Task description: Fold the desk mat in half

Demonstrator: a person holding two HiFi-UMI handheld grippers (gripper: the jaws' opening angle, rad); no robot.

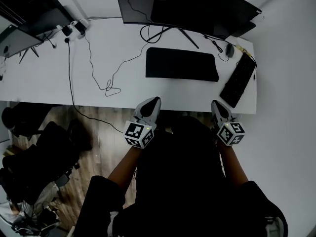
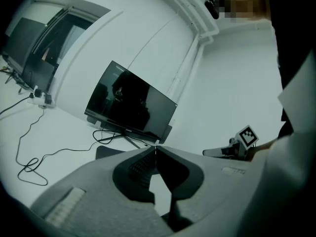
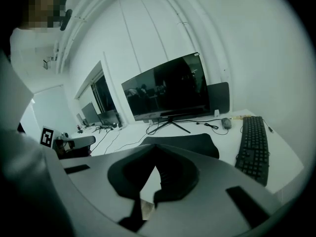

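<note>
So nearest to the person, both grippers hang just off the near edge of the desk (image 1: 44,80), not over it yet. The left gripper (image 1: 156,101) has its jaws pressed together with nothing between them, and the right gripper (image 1: 216,105) is the same, tips closed on air. A bit farther in, the desk mat (image 1: 181,64) lies flat and dark in the middle of the desk, straight ahead of the two grippers. A keyboard (image 1: 238,80) sits angled just to its right and a loose cable (image 1: 106,83) lies off to its left. Beyond the mat are the monitor (image 1: 187,4) and its stand legs, close to the mat's far edge. My guess is the mat is thin, light and floppy, so it should bend over easily but sag if lifted by one point. It hugs the desk, so getting a jaw under the edge could be fiddly. I'd pinch the two near corners, one per gripper, and carry that edge over to the far one.
</note>
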